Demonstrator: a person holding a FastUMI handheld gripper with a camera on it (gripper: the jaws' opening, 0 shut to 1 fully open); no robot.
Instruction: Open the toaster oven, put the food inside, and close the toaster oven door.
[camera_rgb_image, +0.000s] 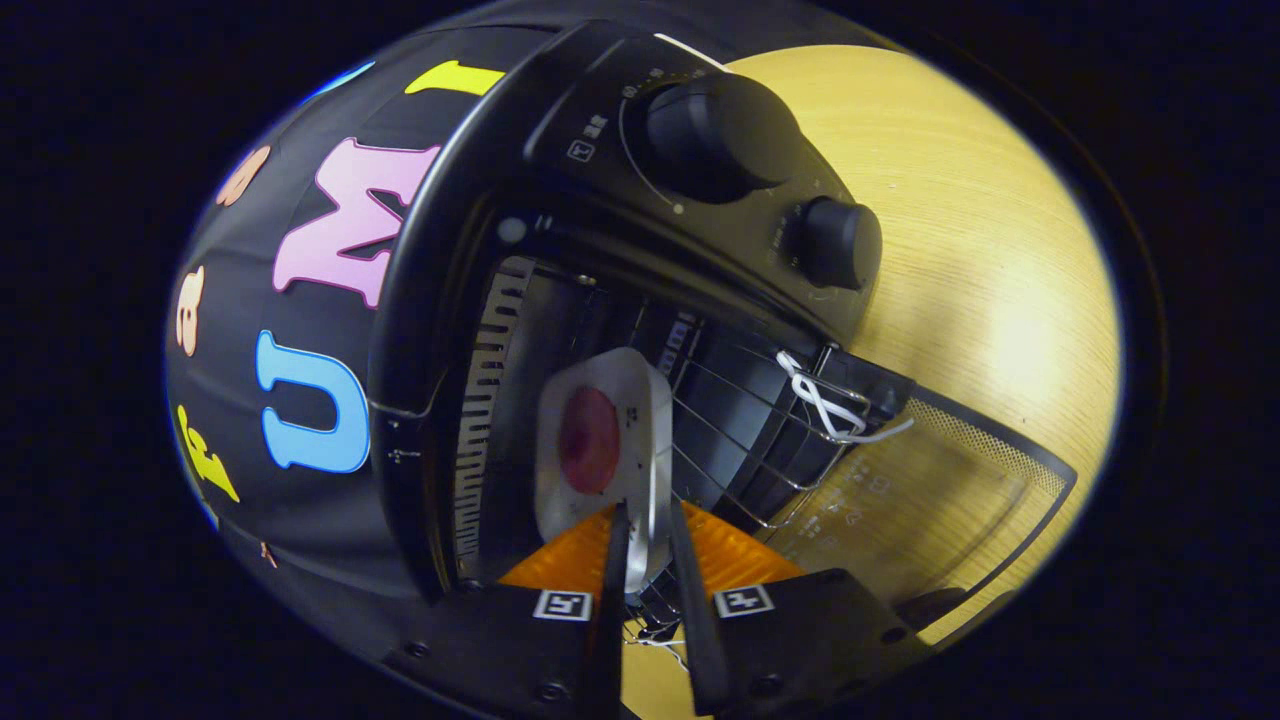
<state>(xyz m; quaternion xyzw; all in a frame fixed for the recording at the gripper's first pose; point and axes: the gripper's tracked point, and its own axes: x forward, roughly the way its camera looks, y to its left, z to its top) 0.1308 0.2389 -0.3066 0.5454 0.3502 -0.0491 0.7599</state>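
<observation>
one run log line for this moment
gripper: shut on white plate with red food | black toaster oven: glass door open | plate: entering

Small marks on the toaster oven are unreadable.

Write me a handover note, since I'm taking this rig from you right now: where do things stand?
Tool: shut on the plate's near rim, holding it inside the oven mouth.
Plate: white, with a reddish piece of food, tilted on edge at the wire rack.
Toaster oven: door open, folded down toward the wooden table.
Done: door opened, plate brought in.
Left: set plate on rack, release, withdraw, close door.
</observation>
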